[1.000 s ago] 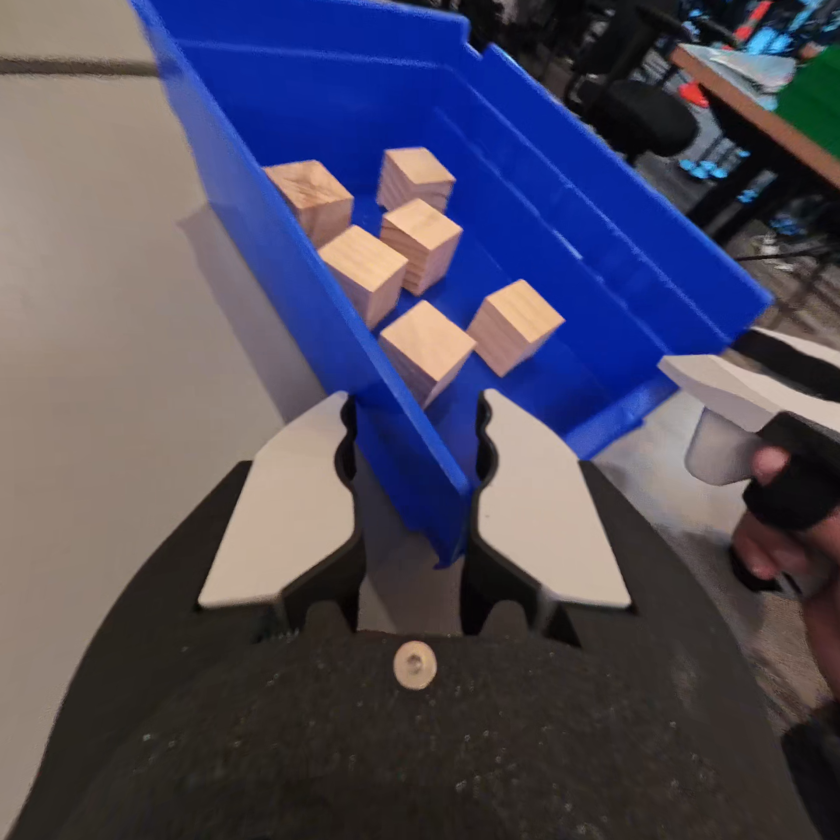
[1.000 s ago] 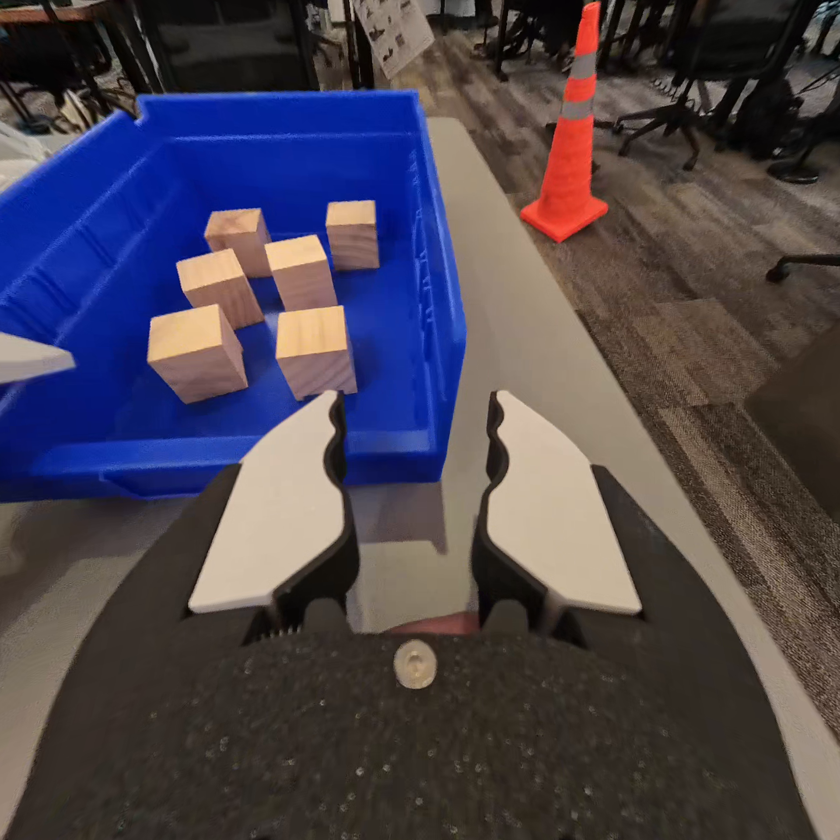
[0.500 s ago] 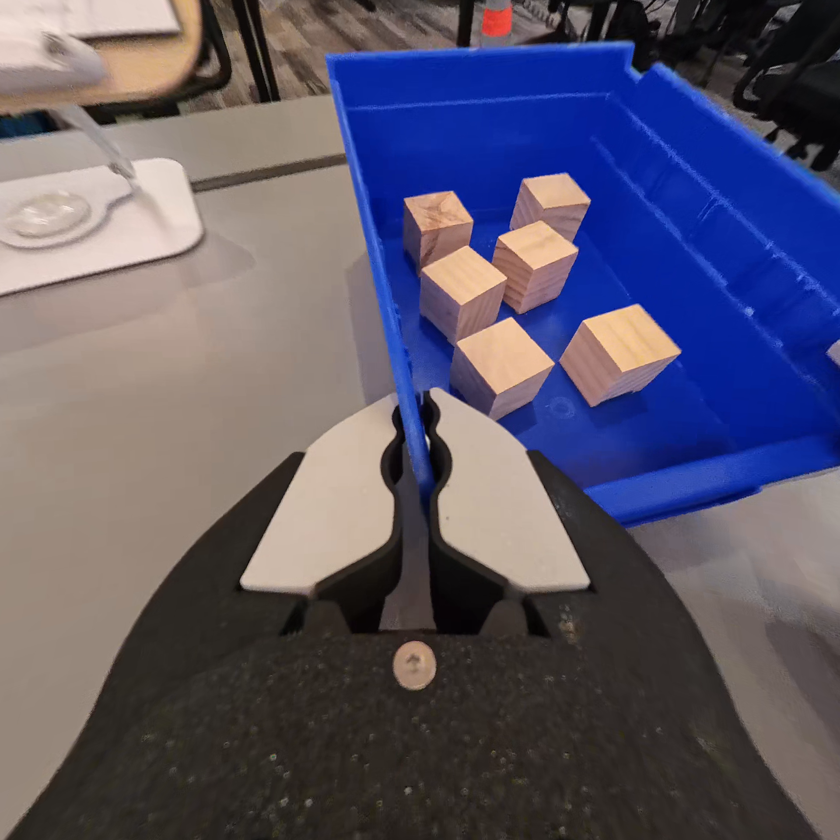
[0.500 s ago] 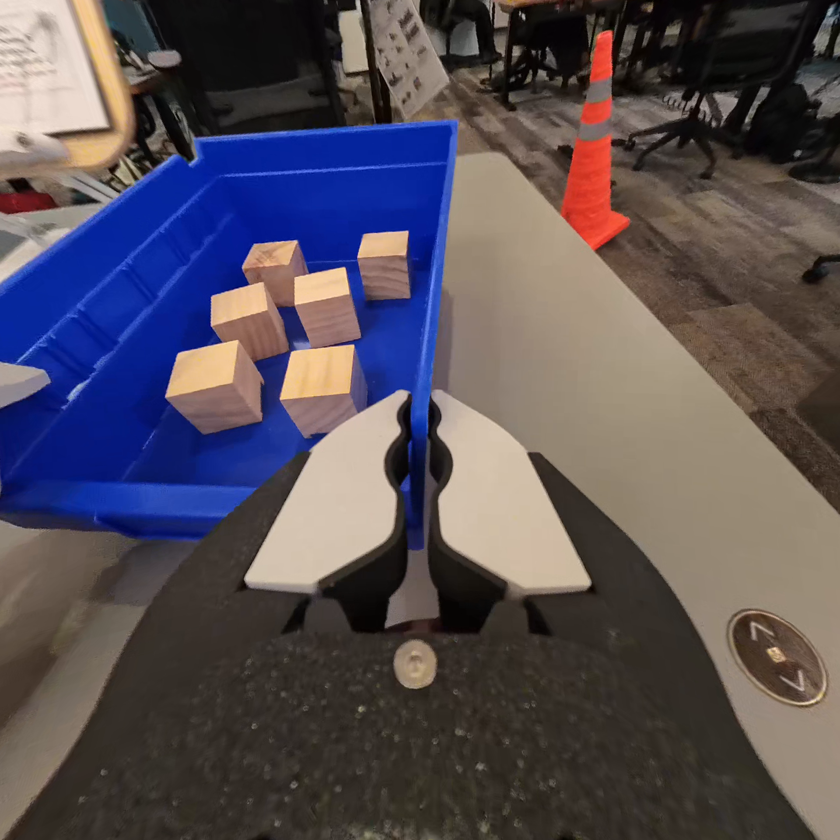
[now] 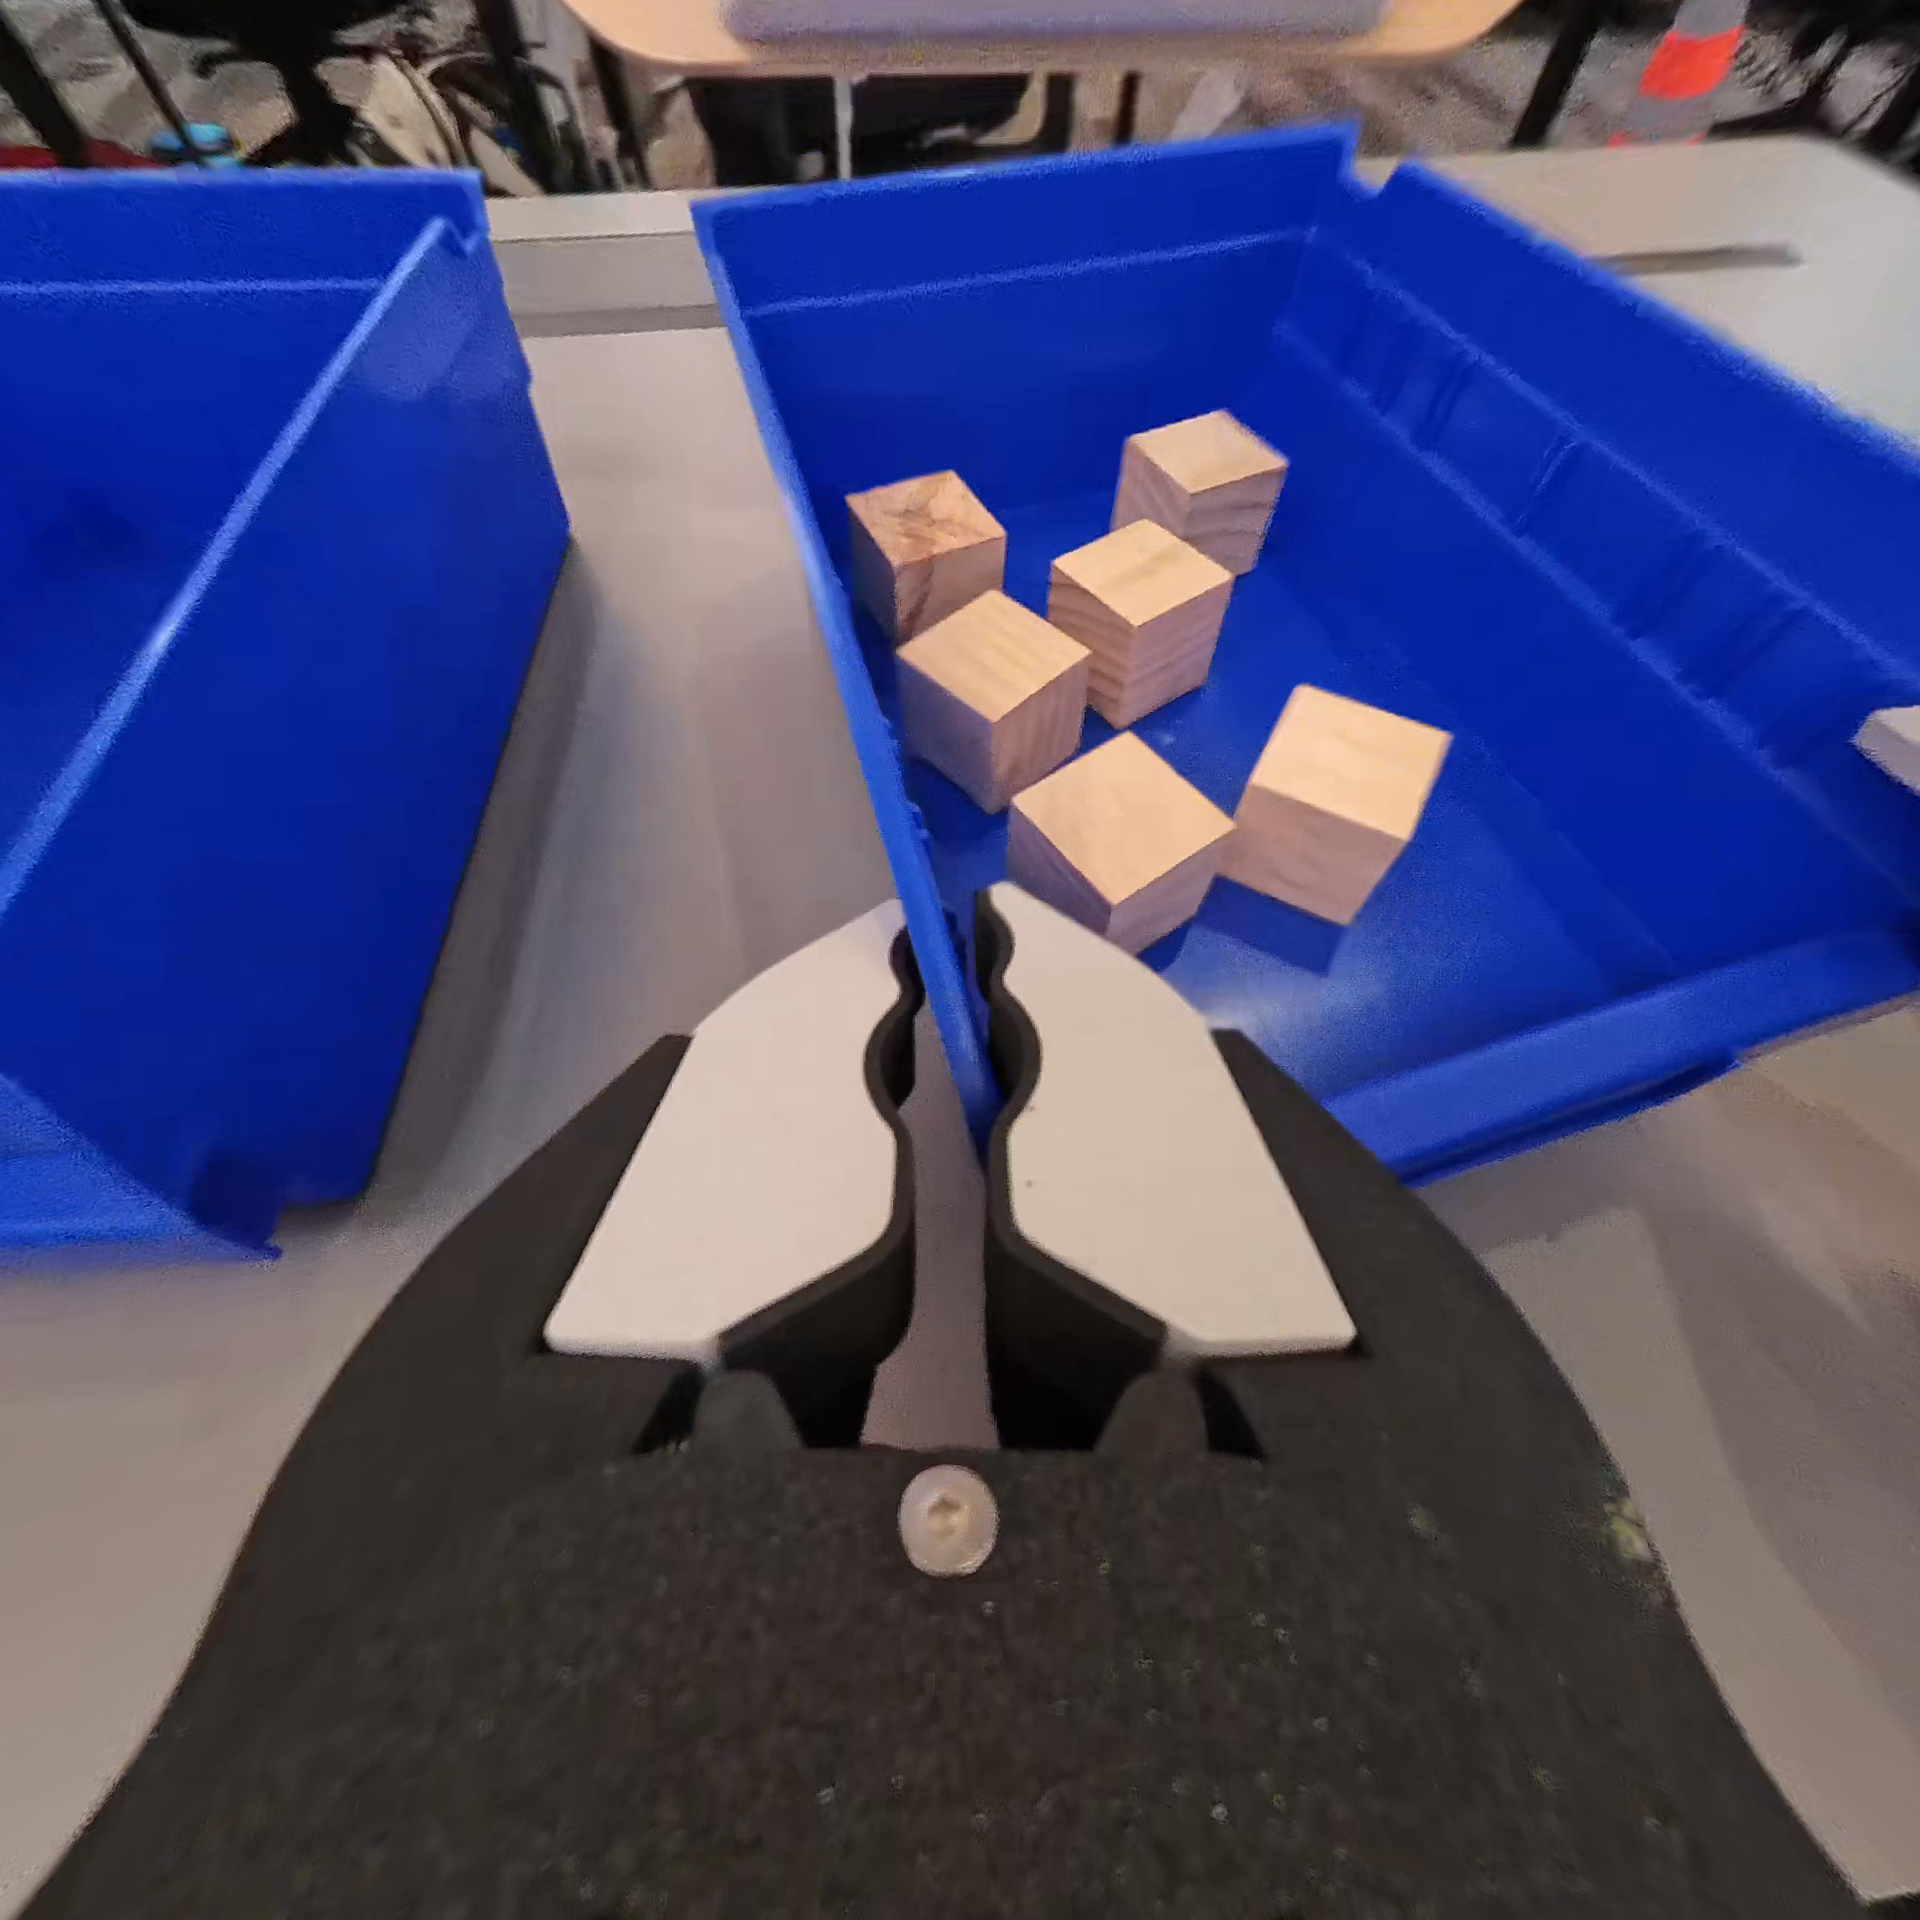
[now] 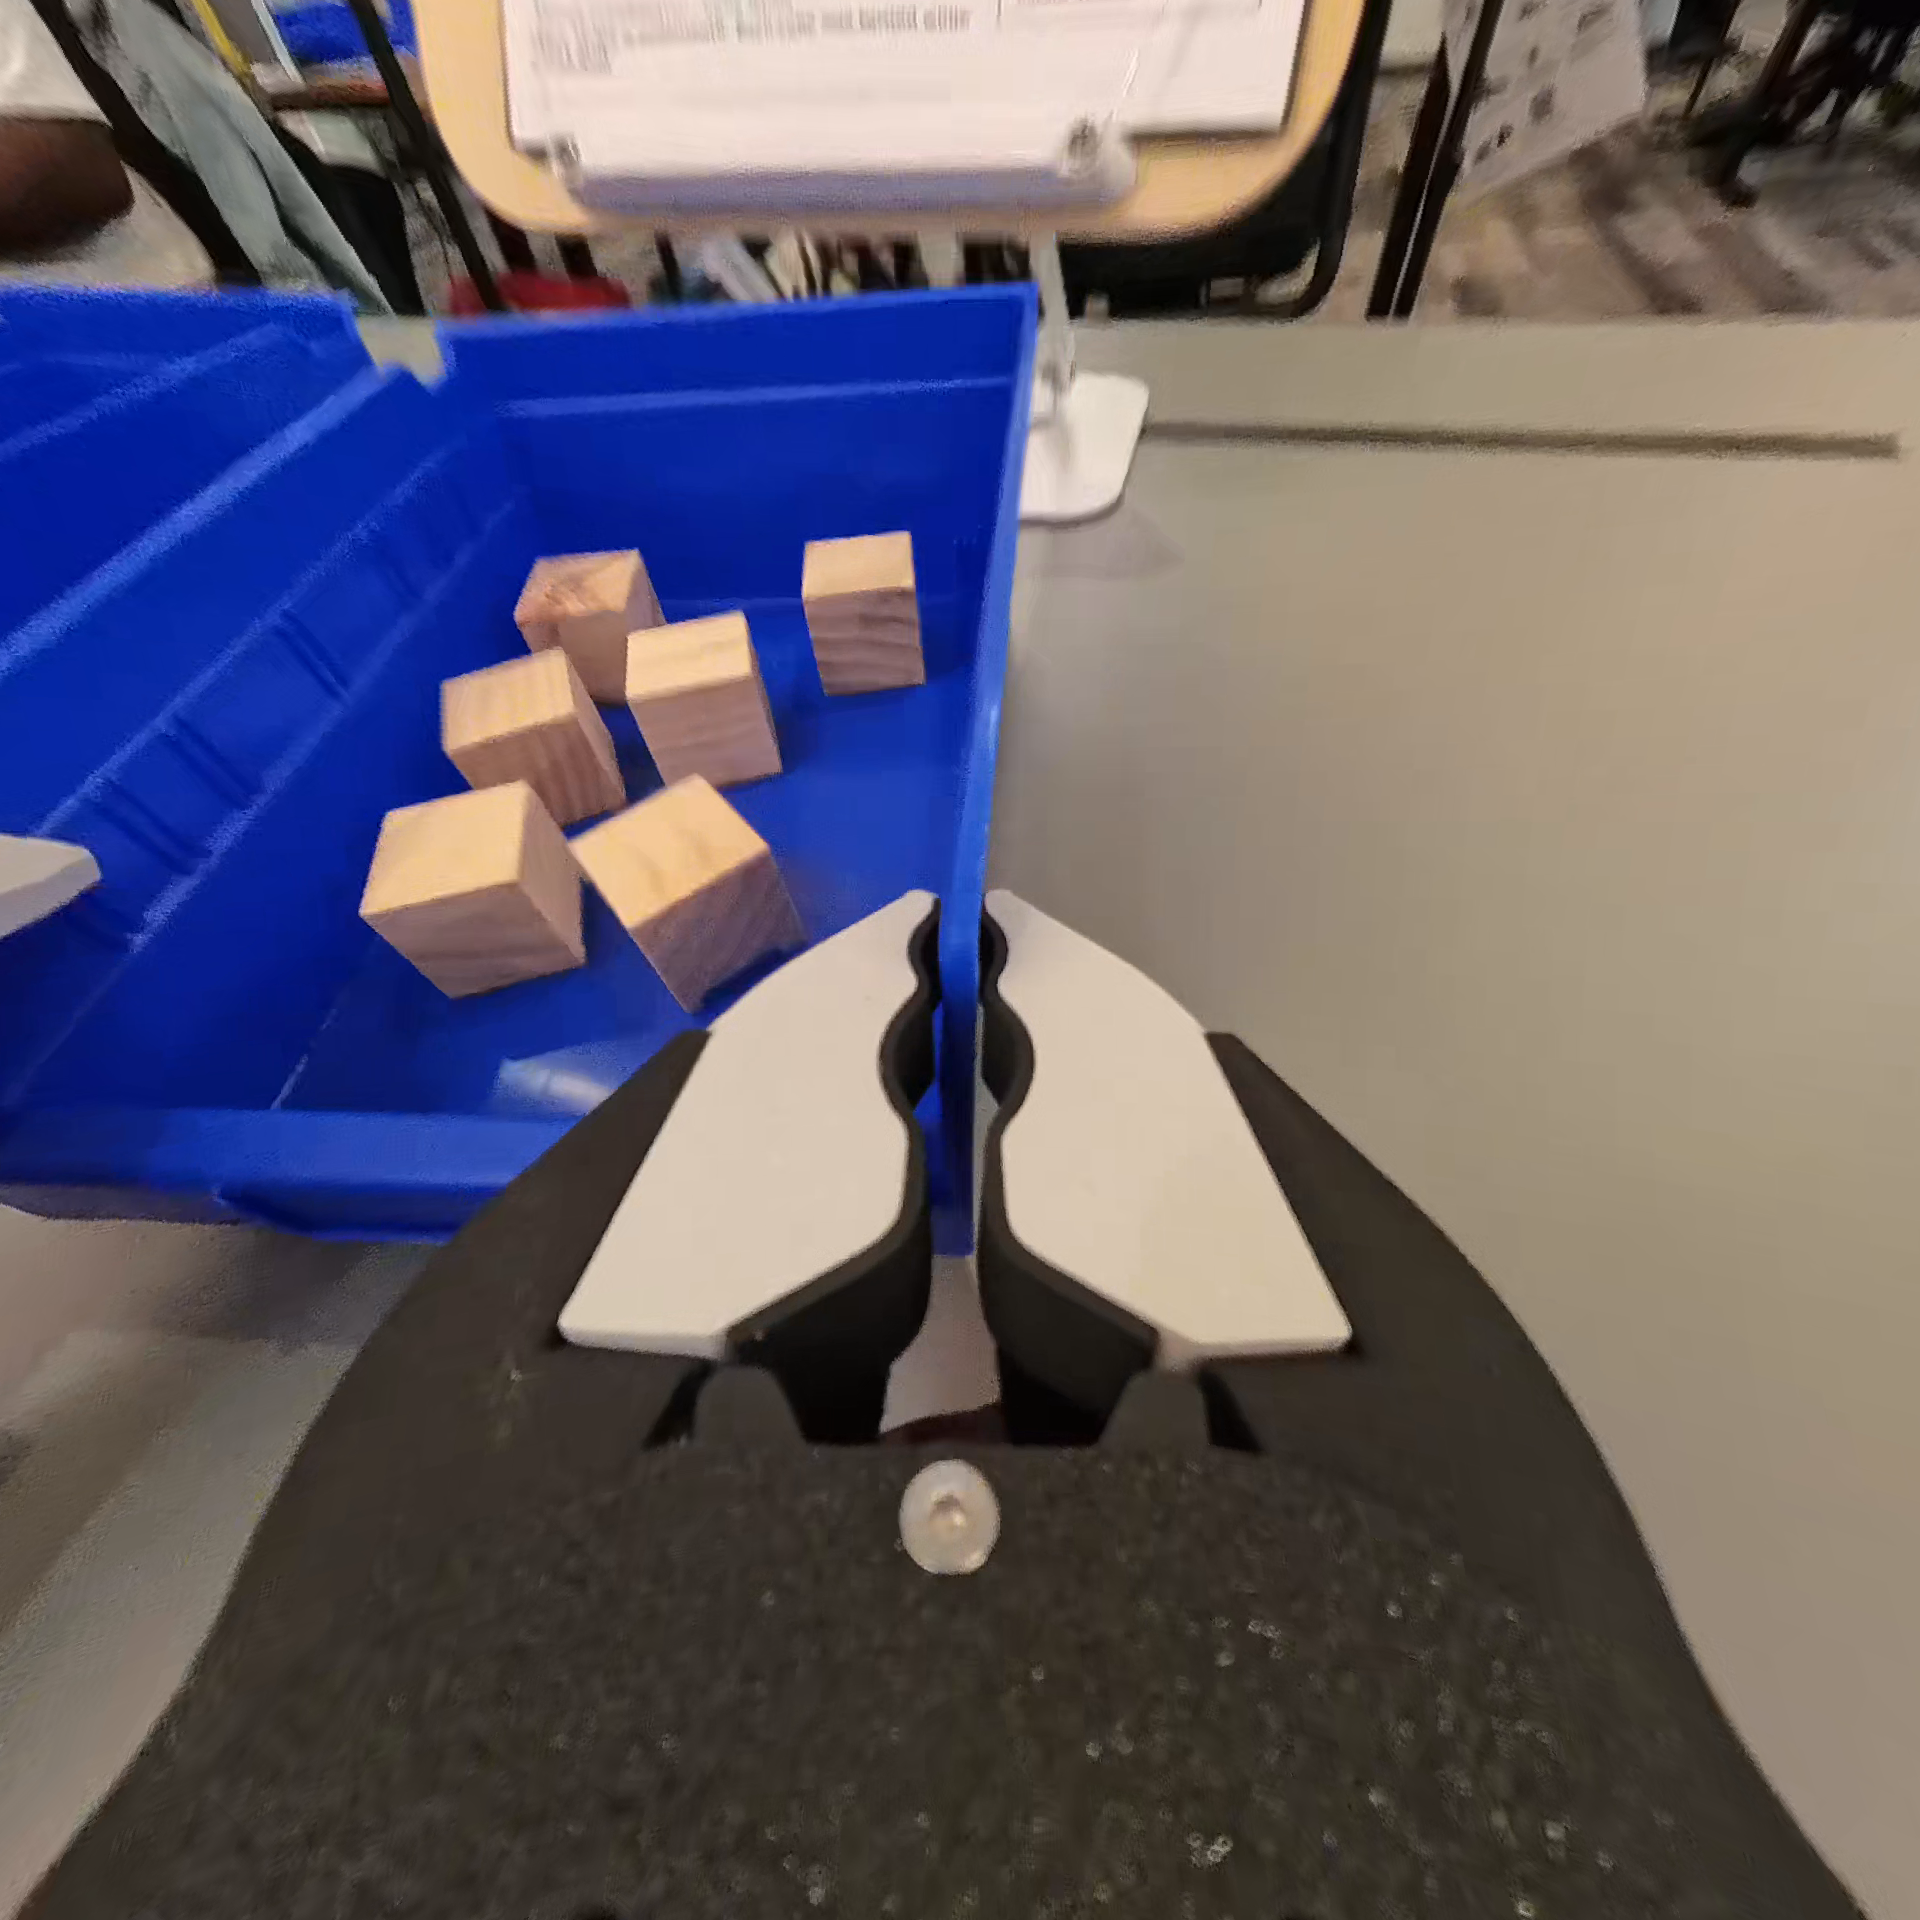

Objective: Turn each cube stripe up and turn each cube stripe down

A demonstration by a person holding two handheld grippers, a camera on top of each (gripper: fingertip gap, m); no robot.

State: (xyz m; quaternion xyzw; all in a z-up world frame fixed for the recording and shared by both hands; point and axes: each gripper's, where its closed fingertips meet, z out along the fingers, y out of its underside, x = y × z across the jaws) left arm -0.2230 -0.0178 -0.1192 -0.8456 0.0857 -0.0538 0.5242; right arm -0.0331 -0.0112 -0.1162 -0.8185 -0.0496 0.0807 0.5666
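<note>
Both the left gripper (image 5: 943,925) and right gripper (image 6: 961,914), wide open a second ago, now pinch opposite side walls of the blue bin (image 5: 1018,249) holding six wooden cubes (image 5: 1117,831), likely repositioning it before any turning.

Bin (image 5: 1558,499) sits on the surface (image 5: 644,644), upper centre-right of left wrist frame; second bin (image 5: 260,623) to its left, gap between them. Six cubes (image 5: 1138,613) lie in the first bin, clustered toward its left wall. Left tool (image 5: 948,925), lower centre, straddles that wall; right tool (image 6: 961,914) straddles the opposite wall. Stand (image 6: 1075,447) on the surface behind the bin, upper centre of right wrist frame.
</note>
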